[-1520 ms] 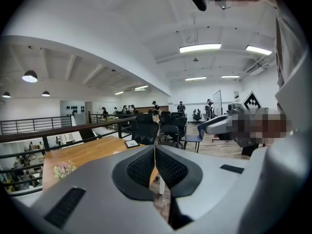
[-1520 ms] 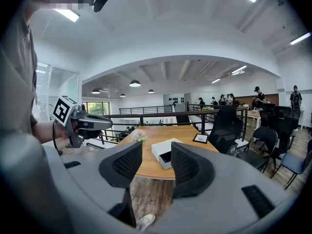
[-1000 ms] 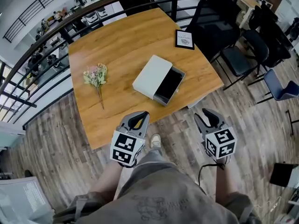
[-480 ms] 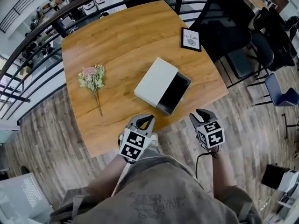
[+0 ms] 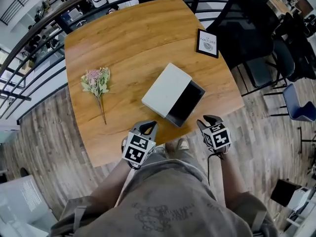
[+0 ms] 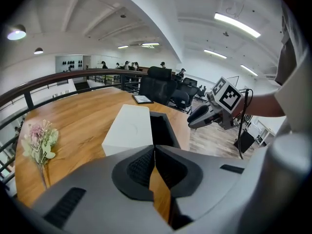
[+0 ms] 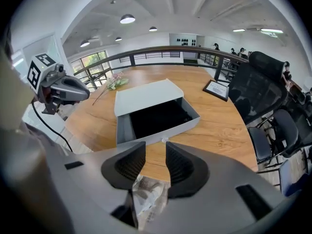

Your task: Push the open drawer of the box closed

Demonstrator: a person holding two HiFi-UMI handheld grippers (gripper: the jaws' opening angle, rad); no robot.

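A white box point(image 5: 166, 89) lies on the wooden table point(image 5: 123, 38), its dark drawer point(image 5: 185, 104) pulled out toward the near right edge. In the right gripper view the drawer point(image 7: 160, 118) faces me, with a small knob point(image 7: 164, 140) on its front. My right gripper point(image 5: 210, 119) hangs off the table edge just short of the drawer. Its jaws point(image 7: 155, 151) have narrowed slightly but stand open, with nothing between the pads. My left gripper point(image 5: 148, 127) is at the table's near edge, left of the drawer, tips point(image 6: 154, 149) touching, holding nothing.
A dried flower sprig point(image 5: 96, 83) lies on the table's left side. A framed card point(image 5: 207, 42) sits at the far right corner. Black office chairs point(image 5: 247, 28) stand to the right and a railing runs behind the table. Wooden floor lies below my grippers.
Both grippers have sunk and drawn nearer the table's front edge, the right one closing in on the drawer front. The box and drawer have not moved.
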